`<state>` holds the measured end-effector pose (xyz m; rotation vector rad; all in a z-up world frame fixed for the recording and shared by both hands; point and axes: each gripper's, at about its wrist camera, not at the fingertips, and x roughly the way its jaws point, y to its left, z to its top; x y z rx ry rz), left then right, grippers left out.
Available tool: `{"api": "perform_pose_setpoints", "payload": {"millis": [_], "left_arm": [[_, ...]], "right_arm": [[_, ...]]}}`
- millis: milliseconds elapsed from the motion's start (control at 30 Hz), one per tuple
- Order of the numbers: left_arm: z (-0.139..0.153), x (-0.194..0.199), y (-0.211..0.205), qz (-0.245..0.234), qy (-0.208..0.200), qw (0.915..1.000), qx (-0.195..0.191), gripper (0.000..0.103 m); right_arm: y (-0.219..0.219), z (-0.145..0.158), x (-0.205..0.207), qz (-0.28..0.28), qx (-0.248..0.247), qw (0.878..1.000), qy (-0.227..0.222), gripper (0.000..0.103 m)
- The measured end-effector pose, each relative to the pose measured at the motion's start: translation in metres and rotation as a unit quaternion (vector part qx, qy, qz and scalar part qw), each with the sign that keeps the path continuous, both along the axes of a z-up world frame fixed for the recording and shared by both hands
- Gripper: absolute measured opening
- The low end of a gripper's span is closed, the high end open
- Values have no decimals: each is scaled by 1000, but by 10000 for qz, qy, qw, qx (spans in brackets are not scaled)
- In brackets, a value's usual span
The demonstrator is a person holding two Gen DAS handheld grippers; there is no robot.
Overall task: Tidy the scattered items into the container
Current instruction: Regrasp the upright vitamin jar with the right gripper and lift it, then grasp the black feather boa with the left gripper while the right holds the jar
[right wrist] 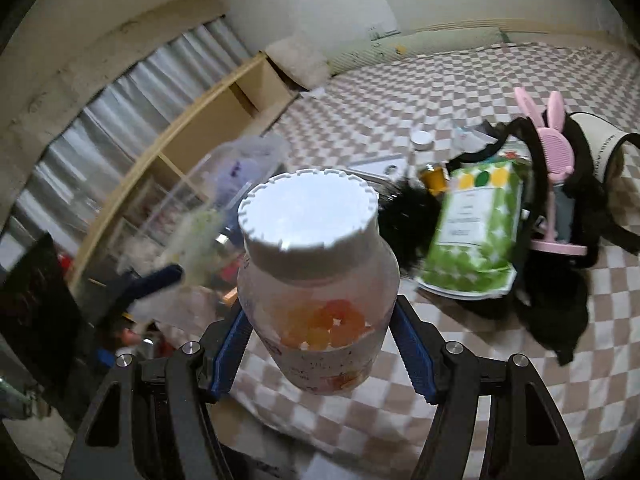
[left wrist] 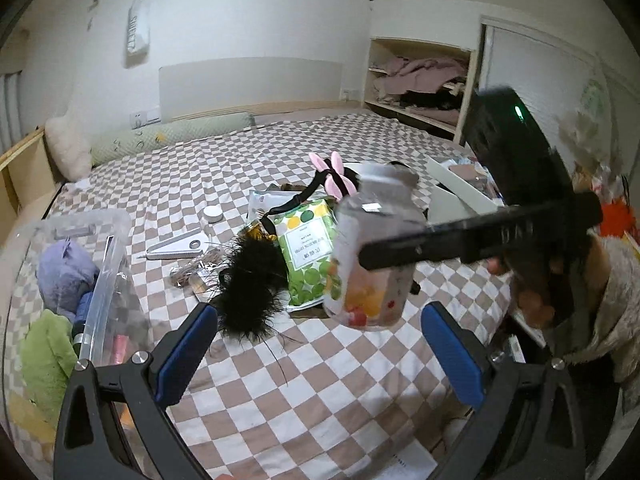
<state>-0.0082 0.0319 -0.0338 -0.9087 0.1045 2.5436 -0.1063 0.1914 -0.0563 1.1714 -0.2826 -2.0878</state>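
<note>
Right gripper: we clamp its blue pads on a gummy jar, white cap up. Left gripper: our fingers spread wide, empty, above the checkered bed.

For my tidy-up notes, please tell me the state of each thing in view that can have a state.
Jar of gummies: white lid on, held in the air by the right claw.
Left claw: open, nothing in it.
Clear bin: open, no lid on it, soft toys inside.
Green snack bag: lying flat on the bed, not in the bin.
Black feather piece: lying on the bed.
Pink bunny brush: lying on the bed.
</note>
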Motion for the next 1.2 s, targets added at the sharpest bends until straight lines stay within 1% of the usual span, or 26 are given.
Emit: {"api": "perform_pose_setpoints", "payload": {"millis": [100,167,267,367,400,433,467,533,633,667,767,833,867,933,1033,1200], "left_arm": [[-5,1,1,-46,-82,10000,-6,102],[-11,-1,-1,-62,-161,9998,-90,102],[-18,-7,-9,39,-279,9996,-94,102],[-29,-22,-21,260,-613,9977,82,101],[-32,-27,-23,303,-723,9968,140,98],[-35,-33,-25,324,-831,9958,198,89],[-39,-41,-26,341,-949,9946,247,84],[-46,-57,-23,373,-1103,9929,229,84],[-60,-85,-12,415,-1177,9922,-70,84],[-68,-97,-5,432,-1205,9915,-223,84],[-89,-128,7,495,-1145,9902,-634,82],[-104,-150,11,549,-1149,9880,-871,70],[-113,-163,12,587,-1215,9863,-949,64],[-129,-183,10,638,-1384,9834,-985,60],[-147,-203,9,619,-1597,9801,-1008,60],[-165,-217,18,394,-1555,9797,-1206,60]], "right_arm": [[-9,1,2,100,-102,9999,-41,70],[-14,-5,-1,170,-102,9997,-140,70],[-16,-20,-9,194,153,9994,-234,70],[-9,-44,-22,163,475,9976,-469,70],[-6,-50,-25,133,544,9969,-556,70],[-1,-58,-30,90,618,9959,-654,70],[3,-66,-34,49,674,9949,-743,70],[10,-77,-39,-22,746,9933,-879,70],[18,-93,-44,-83,746,9906,-1144,70],[20,-96,-44,-92,748,9900,-1194,70],[25,-104,-46,-124,757,9884,-1308,70],[28,-107,-44,-120,744,9879,-1352,70],[30,-109,-44,-117,766,9877,-1359,70],[33,-111,-45,-114,803,9871,-1383,70],[36,-115,-49,-122,852,9858,-1443,70],[41,-119,-50,-150,824,9842,-1560,70]]}}
